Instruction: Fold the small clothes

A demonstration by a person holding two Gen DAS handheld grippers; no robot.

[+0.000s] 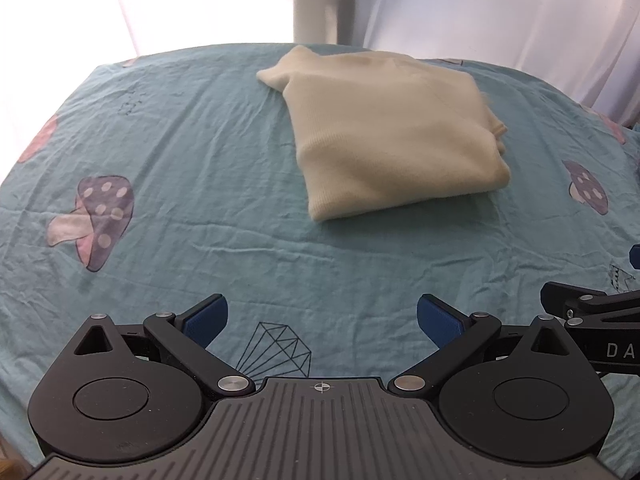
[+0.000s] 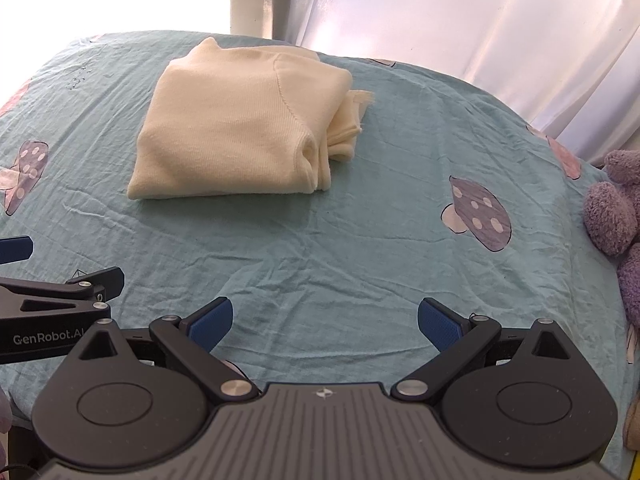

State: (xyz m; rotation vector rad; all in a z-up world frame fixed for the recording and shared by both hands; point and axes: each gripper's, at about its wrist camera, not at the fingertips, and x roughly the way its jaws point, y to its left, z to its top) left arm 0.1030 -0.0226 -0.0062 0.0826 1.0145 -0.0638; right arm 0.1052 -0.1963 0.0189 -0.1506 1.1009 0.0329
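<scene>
A cream knitted garment (image 1: 392, 132) lies folded into a thick rectangle on the teal bedsheet (image 1: 192, 152), toward the far side. It also shows in the right wrist view (image 2: 236, 120), with layered edges on its right side. My left gripper (image 1: 322, 320) is open and empty, well short of the garment. My right gripper (image 2: 324, 322) is open and empty, also near the front of the bed. Each gripper shows at the edge of the other's view, side by side.
The sheet (image 2: 360, 240) is wrinkled, with mushroom and diamond prints. A purple plush toy (image 2: 616, 216) sits at the bed's right edge. White curtains (image 2: 480, 12) and a bright window stand behind the bed.
</scene>
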